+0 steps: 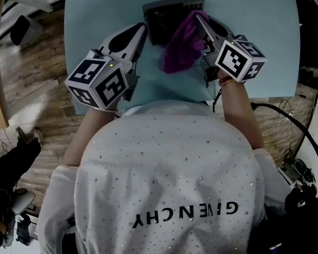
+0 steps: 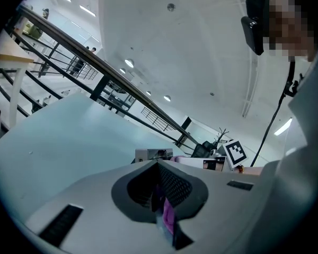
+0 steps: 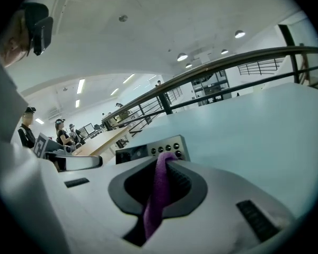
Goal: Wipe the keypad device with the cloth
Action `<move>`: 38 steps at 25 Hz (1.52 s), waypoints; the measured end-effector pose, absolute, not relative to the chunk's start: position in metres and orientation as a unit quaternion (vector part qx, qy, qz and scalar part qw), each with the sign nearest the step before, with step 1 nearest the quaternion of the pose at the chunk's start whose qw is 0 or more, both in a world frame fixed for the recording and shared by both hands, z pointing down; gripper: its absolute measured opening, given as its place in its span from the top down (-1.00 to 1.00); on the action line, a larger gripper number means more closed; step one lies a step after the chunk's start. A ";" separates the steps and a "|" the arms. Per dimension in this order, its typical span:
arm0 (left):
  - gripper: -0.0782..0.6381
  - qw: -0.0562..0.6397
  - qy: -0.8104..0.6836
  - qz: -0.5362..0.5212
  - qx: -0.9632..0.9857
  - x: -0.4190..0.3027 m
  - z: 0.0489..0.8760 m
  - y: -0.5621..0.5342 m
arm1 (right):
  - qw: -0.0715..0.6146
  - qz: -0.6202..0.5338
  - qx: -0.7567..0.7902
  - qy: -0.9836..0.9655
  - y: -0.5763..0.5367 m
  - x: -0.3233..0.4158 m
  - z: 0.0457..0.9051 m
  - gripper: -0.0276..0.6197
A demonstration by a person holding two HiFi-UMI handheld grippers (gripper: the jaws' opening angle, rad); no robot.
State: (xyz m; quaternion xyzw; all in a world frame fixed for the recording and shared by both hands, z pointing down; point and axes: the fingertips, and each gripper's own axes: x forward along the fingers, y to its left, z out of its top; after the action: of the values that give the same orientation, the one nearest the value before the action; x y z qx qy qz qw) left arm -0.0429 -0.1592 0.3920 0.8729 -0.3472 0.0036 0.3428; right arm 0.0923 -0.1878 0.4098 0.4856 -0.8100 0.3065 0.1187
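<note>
Purple cloth (image 1: 181, 46) hangs pinched in the jaws of the right gripper (image 1: 201, 18), against the keypad device (image 1: 161, 16) at upper centre. The jaws of the left gripper (image 1: 143, 29) are closed together.

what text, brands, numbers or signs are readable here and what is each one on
"GIVENCHY": on the person's white shirt, upside down in the head view.
Keypad device: button markings are too small to read.
Cubes on the left hand-held gripper and the right hand-held gripper: black-and-white square marker patterns only, no words or numbers.
</note>
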 end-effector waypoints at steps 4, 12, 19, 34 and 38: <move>0.78 0.349 -0.351 0.006 0.869 -0.050 0.395 -0.159 | 0.124 0.305 0.433 -0.839 -0.181 0.043 0.401 0.87; 0.78 0.360 -0.355 -0.002 0.863 -0.054 0.400 -0.158 | 0.206 0.263 0.330 -0.883 -0.153 -0.032 0.418 0.87; 0.78 0.360 -0.354 -0.002 0.863 -0.054 0.403 -0.161 | 0.216 0.273 0.328 -0.878 -0.150 -0.020 0.427 0.87; 0.78 0.356 -0.344 0.009 0.869 -0.046 0.397 -0.143 | 0.195 0.285 0.456 -0.820 -0.171 0.086 0.428 0.87; 0.78 0.353 -0.352 0.010 0.867 -0.051 0.397 -0.136 | 0.186 0.293 0.486 -0.802 -0.174 0.116 0.433 0.87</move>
State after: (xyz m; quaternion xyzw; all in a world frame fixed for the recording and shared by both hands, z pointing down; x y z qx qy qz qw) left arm -0.0508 -0.1362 0.3972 0.8667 -0.3521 0.0100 0.3531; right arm 0.1164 -0.1743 0.4332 0.4864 -0.8020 0.2925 0.1862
